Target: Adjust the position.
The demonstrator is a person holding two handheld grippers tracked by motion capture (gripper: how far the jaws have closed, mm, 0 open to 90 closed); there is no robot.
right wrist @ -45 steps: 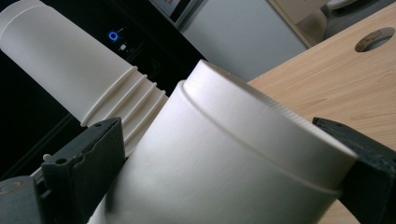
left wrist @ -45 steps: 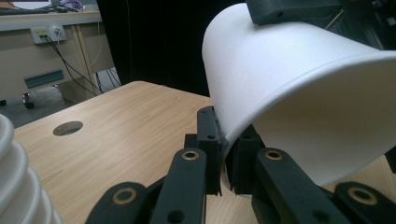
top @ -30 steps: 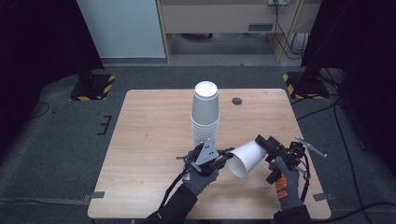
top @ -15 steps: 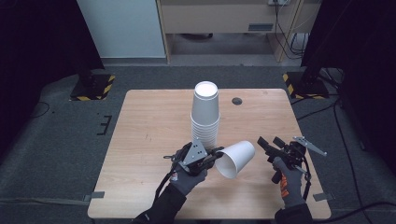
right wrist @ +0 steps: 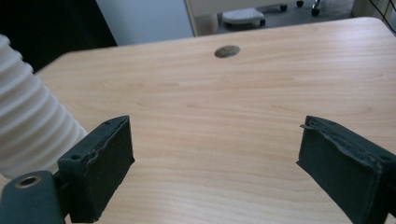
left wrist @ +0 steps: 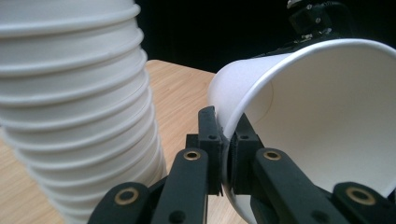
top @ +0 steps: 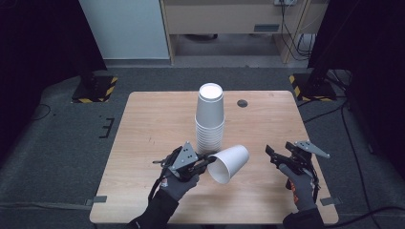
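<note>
A tall stack of white paper cups (top: 210, 121) stands upside down near the middle of the wooden table (top: 153, 124). My left gripper (top: 206, 164) is shut on the rim of one single white cup (top: 229, 163), held on its side with its mouth toward the person. In the left gripper view the jaws pinch the cup's rim (left wrist: 227, 140), and the stack (left wrist: 74, 107) rises close on the left. My right gripper (top: 281, 153) is to the right of the cup, open and holding nothing. In the right gripper view its fingertips (right wrist: 105, 163) stand wide apart over bare wood, with the stack (right wrist: 28, 135) at the left edge.
A small dark round hole cover (top: 242, 103) lies on the table behind the stack, also seen as a disc (right wrist: 227, 51) in the right gripper view. The table's right edge (top: 313, 143) is close to my right gripper. Dark floor surrounds the table.
My right gripper has let go of the single cup and drawn back to the right. My left gripper now holds the cup alone by its rim, slightly left of where it was.
</note>
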